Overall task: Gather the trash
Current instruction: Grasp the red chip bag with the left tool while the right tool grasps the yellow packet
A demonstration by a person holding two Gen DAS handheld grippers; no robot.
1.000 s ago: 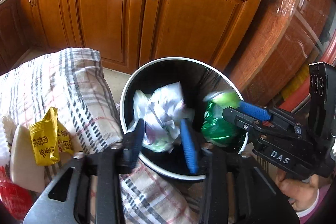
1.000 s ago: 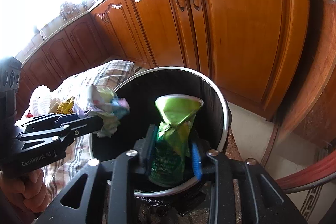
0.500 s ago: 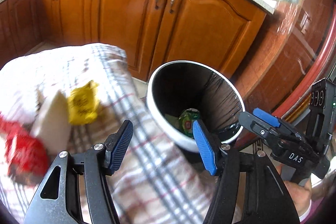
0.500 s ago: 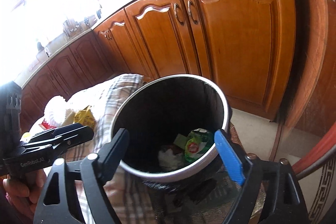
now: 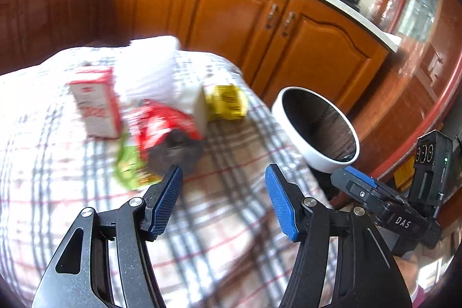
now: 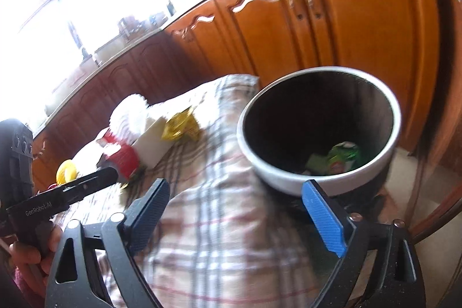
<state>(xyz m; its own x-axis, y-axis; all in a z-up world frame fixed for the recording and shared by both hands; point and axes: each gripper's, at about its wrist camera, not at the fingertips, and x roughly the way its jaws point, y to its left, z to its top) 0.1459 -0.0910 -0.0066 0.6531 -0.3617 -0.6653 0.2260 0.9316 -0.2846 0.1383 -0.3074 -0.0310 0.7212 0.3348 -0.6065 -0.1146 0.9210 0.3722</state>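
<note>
Litter ahead-left of the left jaws, bin off to the right

Left gripper (image 5: 223, 199) is nearest the remaining trash; its jaws stand spread with nothing between them, over bare checked cloth (image 5: 231, 221). Just beyond its left finger lie a green wrapper (image 5: 128, 163) and a dark scrap (image 5: 176, 149), then a red packet (image 5: 161, 126), a white-and-red carton (image 5: 95, 106) and a yellow packet (image 5: 226, 103); blur makes their outlines, and any long axis, uncertain. Right gripper (image 6: 236, 210) has just been opening and is wide, empty, aimed at the bin (image 6: 317, 181), where a green bag (image 6: 343, 158) already lies. Next pick probably falls to the left hand, reaching forward and leftward.
</note>
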